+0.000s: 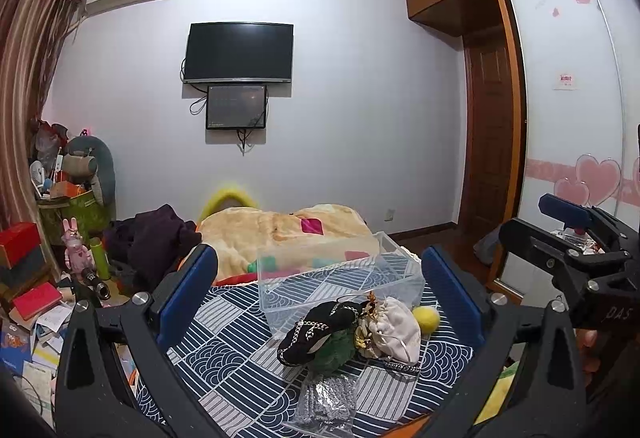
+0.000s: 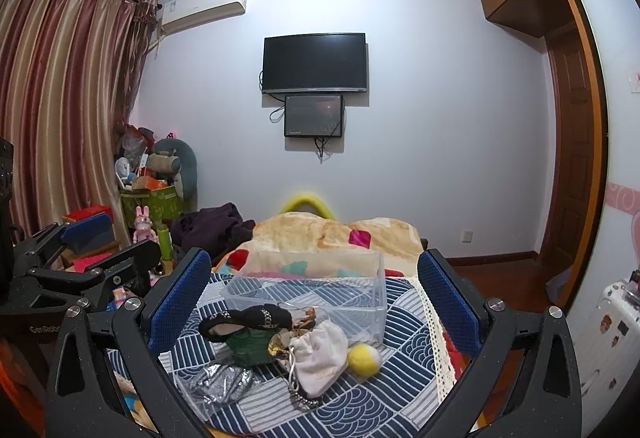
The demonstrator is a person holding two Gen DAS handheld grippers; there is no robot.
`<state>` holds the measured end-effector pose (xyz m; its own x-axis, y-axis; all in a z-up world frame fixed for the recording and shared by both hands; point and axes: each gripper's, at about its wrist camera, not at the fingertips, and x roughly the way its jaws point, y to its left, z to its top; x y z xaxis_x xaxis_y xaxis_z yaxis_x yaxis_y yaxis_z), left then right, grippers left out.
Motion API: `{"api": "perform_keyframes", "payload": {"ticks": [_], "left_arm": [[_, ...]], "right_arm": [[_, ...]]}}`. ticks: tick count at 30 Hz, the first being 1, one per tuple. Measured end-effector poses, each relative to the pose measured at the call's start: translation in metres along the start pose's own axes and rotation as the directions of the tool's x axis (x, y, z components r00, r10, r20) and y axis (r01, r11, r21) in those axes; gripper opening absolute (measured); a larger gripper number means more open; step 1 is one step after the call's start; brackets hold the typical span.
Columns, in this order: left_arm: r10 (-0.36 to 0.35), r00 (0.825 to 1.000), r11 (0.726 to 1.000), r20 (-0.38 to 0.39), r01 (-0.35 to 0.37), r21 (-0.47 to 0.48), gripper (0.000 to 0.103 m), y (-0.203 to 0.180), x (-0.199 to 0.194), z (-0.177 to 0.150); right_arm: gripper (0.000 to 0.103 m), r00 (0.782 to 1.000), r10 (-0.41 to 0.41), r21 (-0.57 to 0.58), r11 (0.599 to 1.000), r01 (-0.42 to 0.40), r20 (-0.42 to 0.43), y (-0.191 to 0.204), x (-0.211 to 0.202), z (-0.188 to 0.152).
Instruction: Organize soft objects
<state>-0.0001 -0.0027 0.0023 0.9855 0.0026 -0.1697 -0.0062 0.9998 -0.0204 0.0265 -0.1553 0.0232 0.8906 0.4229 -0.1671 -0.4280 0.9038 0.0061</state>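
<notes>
A pile of soft things lies on the blue-and-white patterned cloth [image 1: 224, 354]: a black chain-trimmed piece [image 1: 316, 330], a green fuzzy item [image 1: 336, 348], a white drawstring pouch [image 1: 394, 332], a yellow felt ball [image 1: 426, 318] and a clear bag of grey beads [image 1: 326, 404]. A clear plastic box [image 1: 340, 278] stands empty just behind them. My left gripper [image 1: 320, 302] is open above the pile. My right gripper [image 2: 316, 302] is open over the same pile: pouch [image 2: 320, 358], ball [image 2: 363, 358], box [image 2: 312, 288]. The right gripper also shows at the right edge of the left wrist view.
A beige blanket [image 1: 280, 230] and dark clothes [image 1: 156, 238] lie on the bed behind the box. Cluttered boxes, books and toys [image 1: 40, 278] fill the left floor. A wardrobe [image 1: 568, 97] stands to the right and a white suitcase [image 2: 612, 326] beside the bed.
</notes>
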Motion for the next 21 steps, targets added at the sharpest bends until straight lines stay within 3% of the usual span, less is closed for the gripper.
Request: {"api": "perform_keyframes", "payload": {"ticks": [21], "left_arm": [[-0.008, 1.000, 1.000, 0.026, 0.008, 0.016, 0.103, -0.0055, -0.0056, -0.0003]], "right_arm": [[0.103, 1.000, 0.002, 0.000, 1.000, -0.002, 0.005, 0.0008, -0.0011, 0.0014]]}}
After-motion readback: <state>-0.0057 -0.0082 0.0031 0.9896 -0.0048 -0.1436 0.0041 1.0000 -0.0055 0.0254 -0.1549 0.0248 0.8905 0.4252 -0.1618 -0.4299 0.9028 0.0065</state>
